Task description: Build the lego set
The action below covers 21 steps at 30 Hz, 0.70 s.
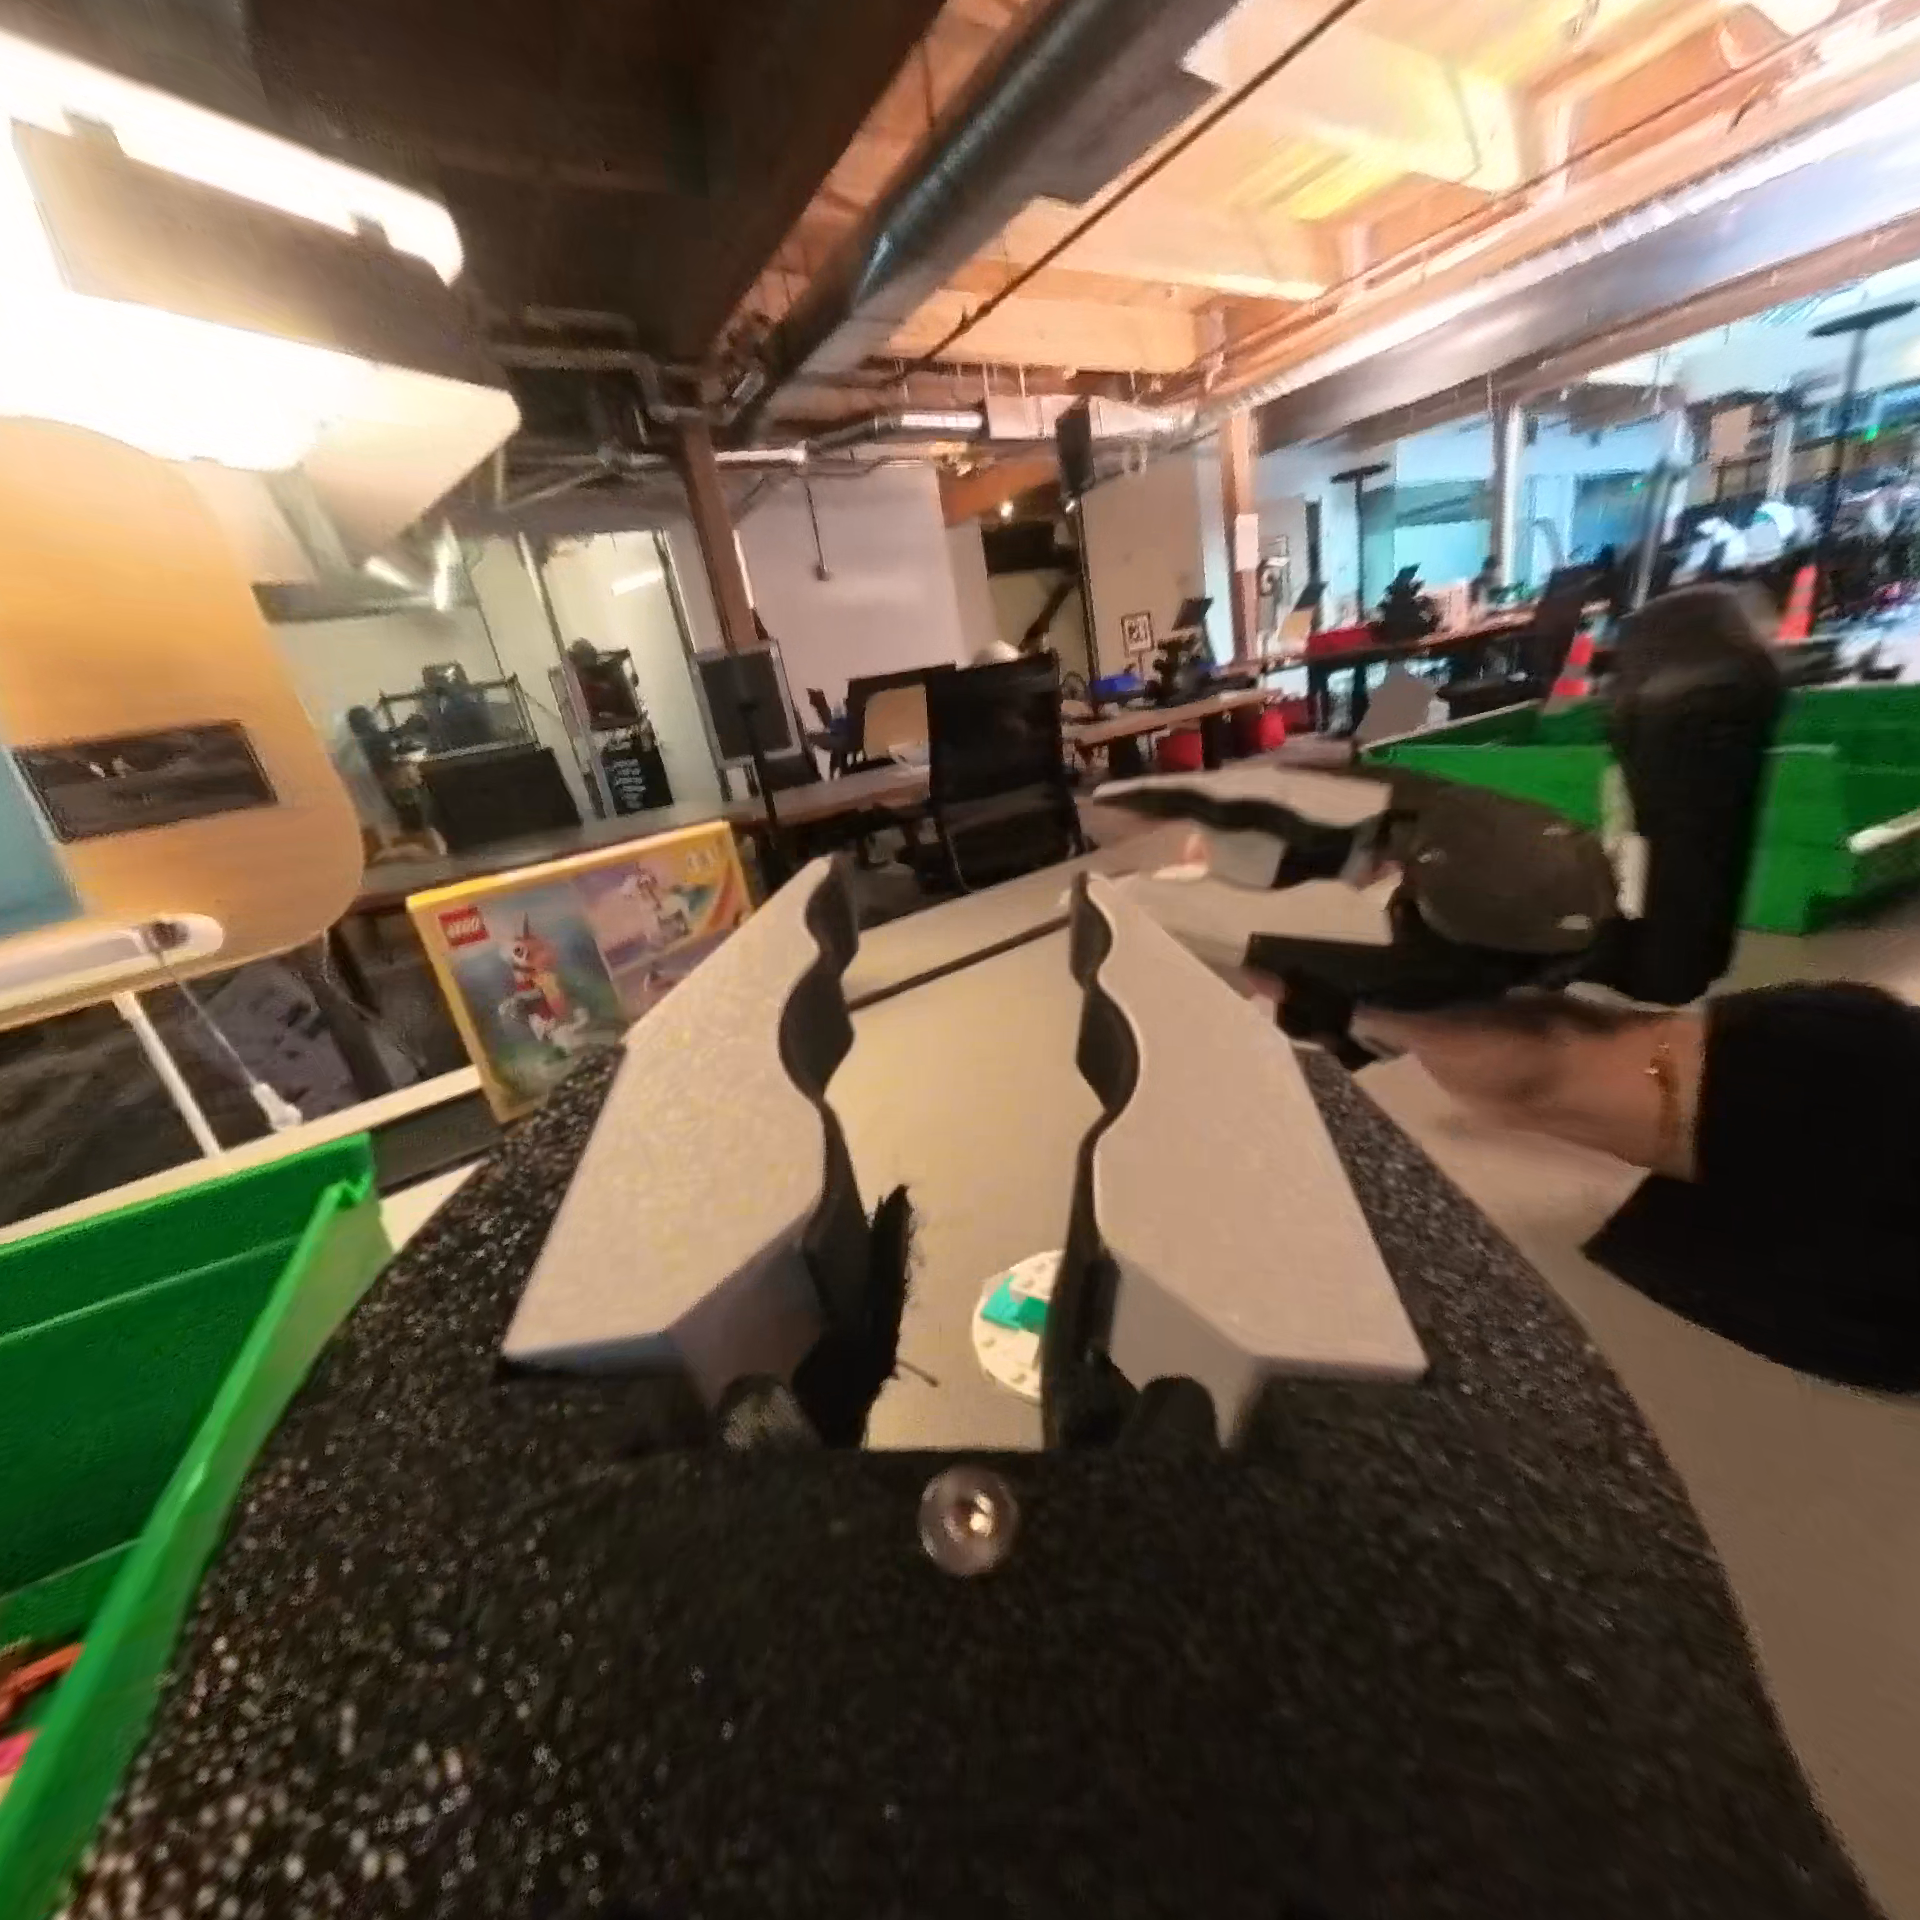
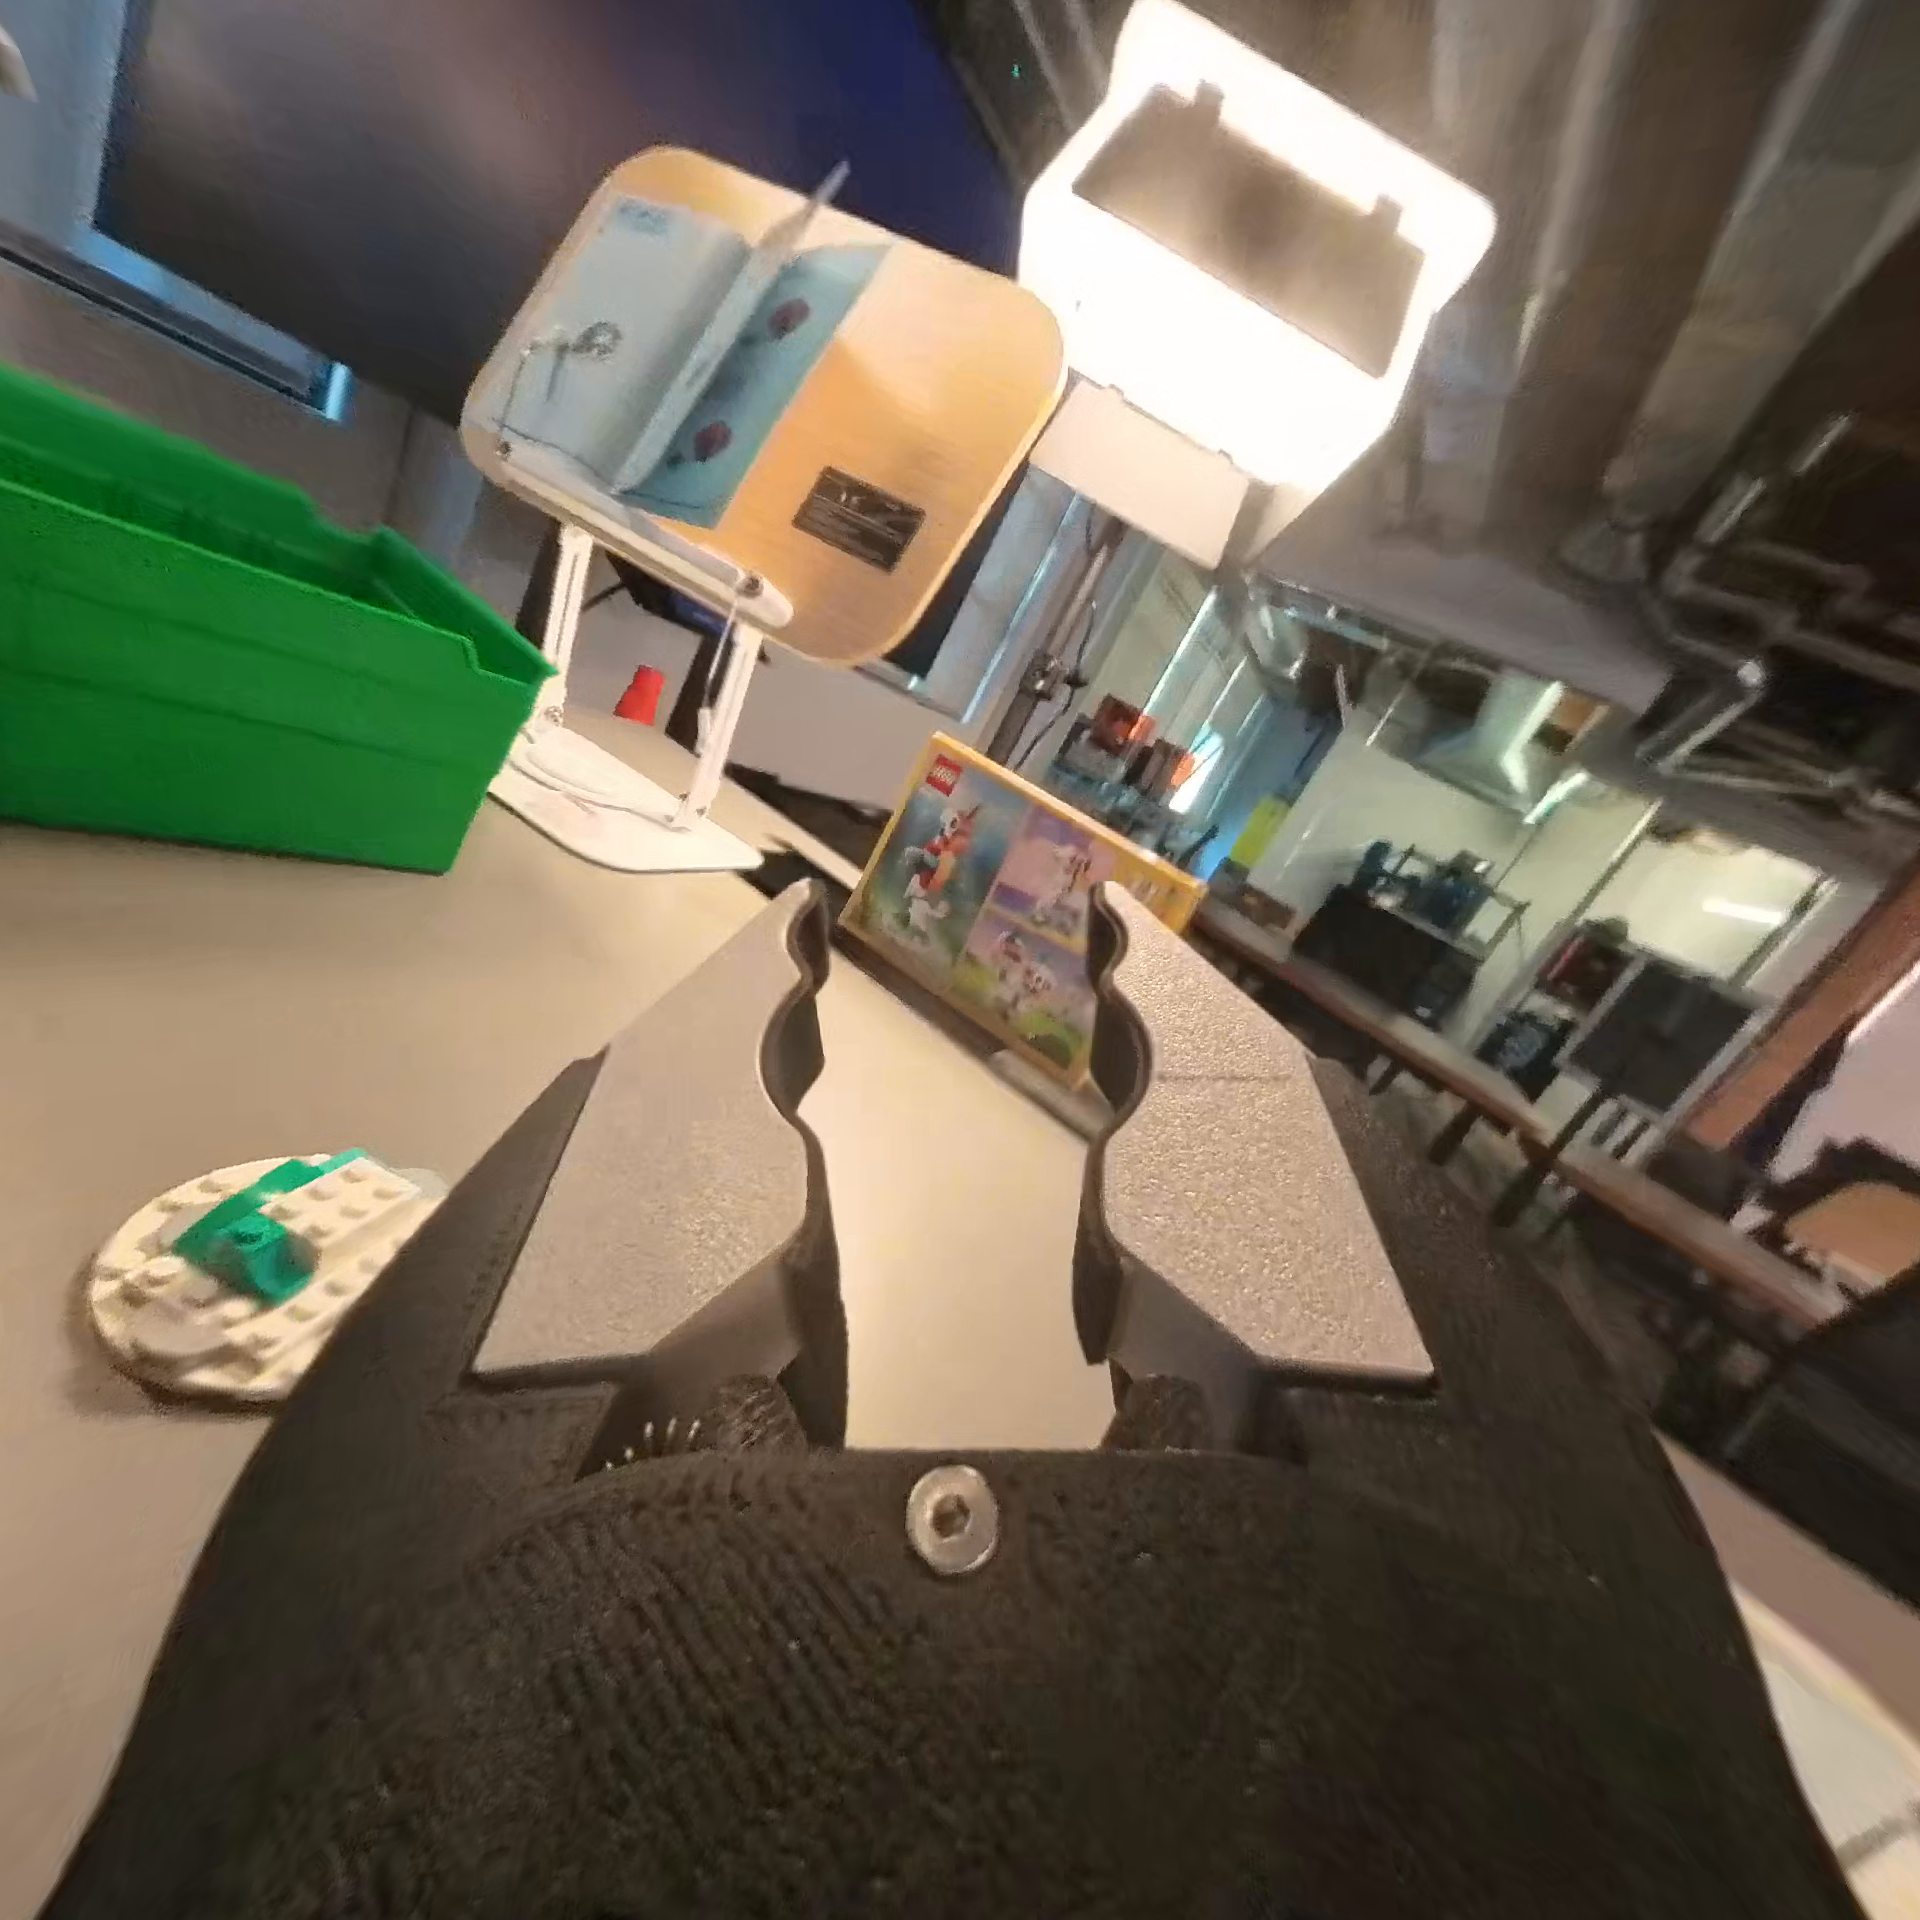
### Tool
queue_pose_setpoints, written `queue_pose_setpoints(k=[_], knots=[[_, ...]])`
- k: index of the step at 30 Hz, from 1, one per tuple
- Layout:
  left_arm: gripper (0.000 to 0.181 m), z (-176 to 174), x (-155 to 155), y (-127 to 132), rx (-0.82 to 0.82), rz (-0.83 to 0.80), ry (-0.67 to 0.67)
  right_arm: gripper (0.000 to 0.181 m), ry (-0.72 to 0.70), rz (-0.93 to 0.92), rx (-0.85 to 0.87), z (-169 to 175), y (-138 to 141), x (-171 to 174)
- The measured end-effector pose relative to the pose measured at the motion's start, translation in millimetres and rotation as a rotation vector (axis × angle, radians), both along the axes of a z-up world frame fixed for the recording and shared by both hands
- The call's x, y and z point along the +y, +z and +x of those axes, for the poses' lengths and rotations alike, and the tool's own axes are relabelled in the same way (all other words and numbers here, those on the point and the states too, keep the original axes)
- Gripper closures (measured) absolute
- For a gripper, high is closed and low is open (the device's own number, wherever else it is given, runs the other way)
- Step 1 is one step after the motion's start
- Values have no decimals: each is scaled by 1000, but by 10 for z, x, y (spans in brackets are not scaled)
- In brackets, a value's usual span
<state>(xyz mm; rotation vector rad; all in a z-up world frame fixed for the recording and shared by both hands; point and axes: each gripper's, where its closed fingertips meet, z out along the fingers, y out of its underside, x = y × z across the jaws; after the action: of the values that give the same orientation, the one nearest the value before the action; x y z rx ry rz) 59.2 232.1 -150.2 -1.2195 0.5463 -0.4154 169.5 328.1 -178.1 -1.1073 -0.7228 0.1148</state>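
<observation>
A round white lego plate [image 2: 223,1283] with a green piece [image 2: 249,1242] and white bricks on top lies flat on the table. In the left wrist view the plate [image 1: 1013,1325] shows low between my fingers, partly hidden by the right finger. My left gripper [image 1: 961,904] is open and empty, held above the table. My right gripper [image 2: 956,914] is open and empty, to the right of the plate. The right gripper also shows in the left wrist view [image 1: 1247,831], held by a hand [image 1: 1558,1081] in a black sleeve.
The lego set box [image 2: 1023,914] stands at the table's far edge, also in the left wrist view [image 1: 582,966]. An open instruction booklet [image 2: 686,364] rests on a wooden stand [image 2: 883,468]. Green bins [image 2: 229,665] [image 1: 145,1434] [image 1: 1849,821] flank the work area. A bright lamp [image 2: 1247,270] hangs above. Tip to tip, the grippers are about 15 centimeters apart.
</observation>
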Motion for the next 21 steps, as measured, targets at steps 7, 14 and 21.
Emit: queue_pose_setpoints(k=[7, 14, 21], knots=[[141, -147, -240, 680, -81, -28, -88, 136, -10, 69, -138, -54, -151, -15], [181, -1730, 1041, 1331, 195, -89, 300, 152, 271, -202, -332, -1110, -28, 392], [181, -2558, 2853, 622, 302, -457, 427, 154, 517, -1000, 371, -2480, 150, 1197]])
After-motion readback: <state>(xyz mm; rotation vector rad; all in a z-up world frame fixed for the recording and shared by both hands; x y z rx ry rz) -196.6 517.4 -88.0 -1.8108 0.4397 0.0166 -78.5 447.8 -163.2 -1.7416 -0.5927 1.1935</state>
